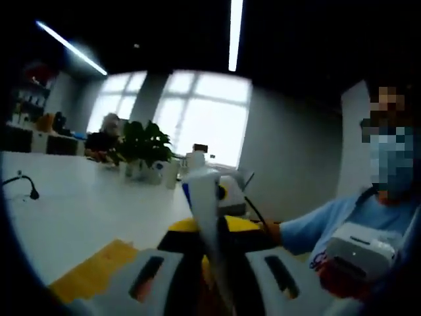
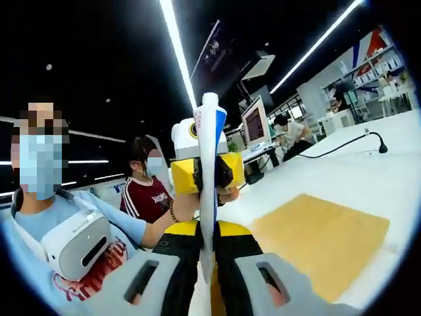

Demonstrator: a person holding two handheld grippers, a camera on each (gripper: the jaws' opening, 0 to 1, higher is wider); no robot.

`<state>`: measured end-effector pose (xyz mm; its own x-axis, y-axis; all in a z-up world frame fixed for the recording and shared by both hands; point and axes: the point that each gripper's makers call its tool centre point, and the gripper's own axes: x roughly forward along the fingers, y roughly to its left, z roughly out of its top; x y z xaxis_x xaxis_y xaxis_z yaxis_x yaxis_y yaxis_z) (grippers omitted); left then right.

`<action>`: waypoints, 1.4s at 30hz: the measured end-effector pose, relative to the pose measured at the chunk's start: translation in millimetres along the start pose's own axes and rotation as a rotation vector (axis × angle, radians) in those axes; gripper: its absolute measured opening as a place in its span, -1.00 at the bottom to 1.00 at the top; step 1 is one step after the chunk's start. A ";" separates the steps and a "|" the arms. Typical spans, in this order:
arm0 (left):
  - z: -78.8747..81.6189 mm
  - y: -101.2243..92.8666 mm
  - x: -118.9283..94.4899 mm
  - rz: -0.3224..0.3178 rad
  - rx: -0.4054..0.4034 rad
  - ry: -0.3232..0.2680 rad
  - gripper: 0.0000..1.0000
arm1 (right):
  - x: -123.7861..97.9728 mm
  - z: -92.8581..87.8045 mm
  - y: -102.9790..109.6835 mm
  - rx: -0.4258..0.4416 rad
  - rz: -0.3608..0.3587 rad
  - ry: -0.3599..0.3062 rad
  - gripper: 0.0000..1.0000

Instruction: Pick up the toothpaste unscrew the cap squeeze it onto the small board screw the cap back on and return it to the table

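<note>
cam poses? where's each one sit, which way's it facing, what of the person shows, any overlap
Left gripper view: rides the left gripper, faces along the white table toward windows and a plant; a blue sleeve shows at right.
Right gripper view: rides the right gripper, faces the person's chest; wooden board at right.
Shared: the toothpaste tube, gripped from both ends, and each other's gripper.

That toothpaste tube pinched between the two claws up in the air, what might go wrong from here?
1. The toothpaste tube is clamped edge-on by both the right gripper and the left gripper; twisting could kink it or let it slip.
2. It is held high, off to one side of the small board, so paste squeezed now would probably miss it.
</note>
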<state>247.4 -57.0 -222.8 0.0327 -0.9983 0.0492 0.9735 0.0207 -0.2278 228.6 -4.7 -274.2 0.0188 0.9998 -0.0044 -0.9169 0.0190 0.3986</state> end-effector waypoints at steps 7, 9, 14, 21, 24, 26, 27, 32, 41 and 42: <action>3.3 3.7 -23.9 0.023 -0.011 -0.021 -0.72 | -4.9 -3.9 2.6 0.056 0.009 0.026 -0.90; 4.4 5.4 -38.7 0.030 -0.033 -0.043 -0.74 | -8.1 -2.1 2.7 0.076 0.009 0.024 -0.90; 22.9 5.5 -74.8 0.086 0.022 -0.146 -0.97 | -12.2 2.3 3.1 0.134 0.027 0.004 -0.90; 31.3 5.8 -85.1 0.307 0.694 0.089 -1.00 | -7.1 8.9 10.3 0.351 0.091 -0.002 -0.90; 28.9 9.1 -76.8 0.333 1.027 0.224 -0.99 | -5.0 11.5 14.4 0.399 0.121 -0.001 -0.90; 28.2 14.4 -72.2 0.347 1.138 0.251 -0.96 | -3.8 12.3 15.0 0.424 0.130 0.008 -0.90; 27.4 17.1 -70.3 0.348 1.193 0.263 -0.95 | -6.4 18.1 14.2 0.456 0.146 0.009 -0.90; 26.6 20.8 -62.6 0.342 1.480 0.246 -0.67 | -7.0 19.4 20.6 0.560 0.199 0.024 -0.89; 10.8 15.3 -44.1 0.277 1.751 0.384 0.07 | -0.2 18.2 38.3 0.733 0.317 0.075 -0.89; 9.9 14.4 -41.5 0.267 1.750 0.377 0.08 | 1.1 18.2 39.6 0.734 0.324 0.080 -0.89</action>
<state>262.3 -14.8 -218.5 0.4059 -0.9113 -0.0693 0.0461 -0.0553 0.9974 199.6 -2.9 -241.7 -0.2568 0.9531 0.1600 -0.3755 -0.2510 0.8922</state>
